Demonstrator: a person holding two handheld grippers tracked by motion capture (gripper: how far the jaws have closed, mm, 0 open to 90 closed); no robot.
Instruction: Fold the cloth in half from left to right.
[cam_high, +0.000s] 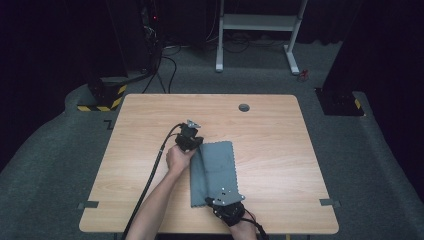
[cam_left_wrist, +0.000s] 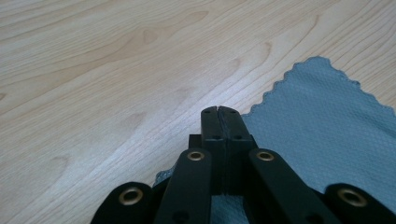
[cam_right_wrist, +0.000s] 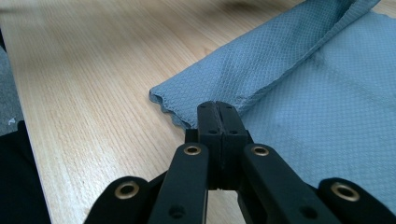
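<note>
Grey-blue cloth: a textured microfibre cloth with scalloped edges (cam_high: 215, 172) lies on my light wooden table (cam_high: 280, 150), folded lengthwise into a long strip, near the middle and toward my side.
Fold: in the right gripper view, one layer of the cloth (cam_right_wrist: 299, 93) lies doubled over the layer beneath.
Left gripper: my black two-jaw left gripper (cam_left_wrist: 218, 112) sits at the far left corner of the strip, jaws pressed together with a pinch of cloth (cam_left_wrist: 322, 130) edge caught between them.
Right gripper: my black right gripper (cam_right_wrist: 217, 108) sits at the near end, jaws closed tight on the cloth's edge.
Hands: my left hand (cam_high: 179, 157) is beside the strip; my right gripper (cam_high: 227, 202) is at the table's near edge.
</note>
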